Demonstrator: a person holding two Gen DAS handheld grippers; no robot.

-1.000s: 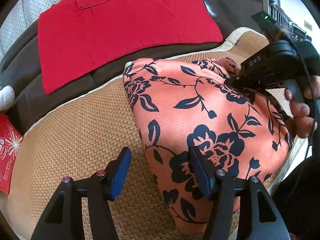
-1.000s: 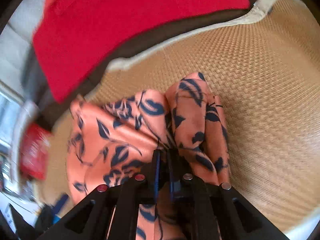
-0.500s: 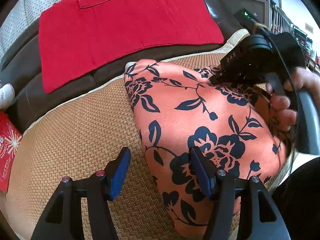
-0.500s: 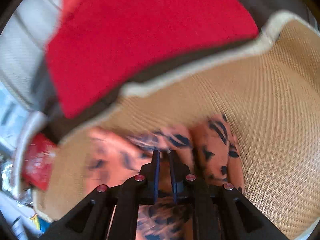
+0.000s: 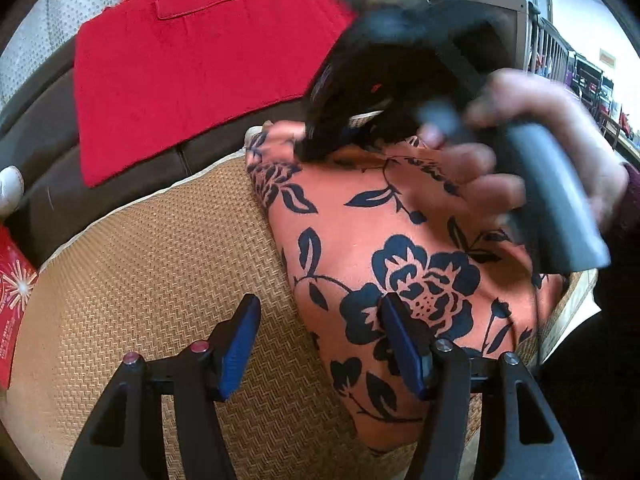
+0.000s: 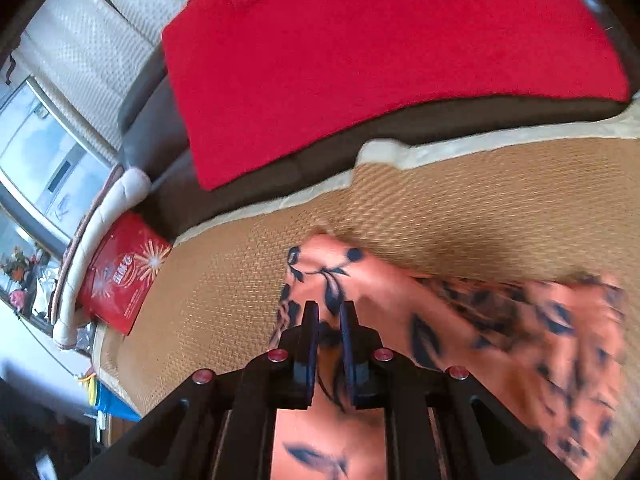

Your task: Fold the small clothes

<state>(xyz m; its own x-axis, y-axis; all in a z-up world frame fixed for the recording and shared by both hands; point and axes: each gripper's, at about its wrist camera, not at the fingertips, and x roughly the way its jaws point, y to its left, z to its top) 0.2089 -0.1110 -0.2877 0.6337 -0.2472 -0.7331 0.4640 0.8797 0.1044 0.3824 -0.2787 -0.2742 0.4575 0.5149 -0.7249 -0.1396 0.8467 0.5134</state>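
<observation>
The fingers of the right gripper are seen a narrow slot apart and opening, with a fold of the orange floral garment between them; the pads appear to be letting the cloth go rather than pinching it, though contact cannot be ruled out. The fingers of the left gripper are held wide apart and grasp nothing: one blue pad is poised over the woven mat, the other over the near edge of the garment.

The garment is laid on the mat, partly folded into a rounded bundle, its far corner near the mat's pale border. In the left wrist view the right gripper is carried by a hand over that far corner, blurred.

The step in hand is judged to be the laying-down of a folded flap. It is done well if the cloth is fully freed before the gripper is drawn away, so the fold is not dragged open, and if the near edge is steadied by the left gripper.

Beyond the mat, a red cloth is spread on a dark sofa, and a red packet lies at the mat's side.
</observation>
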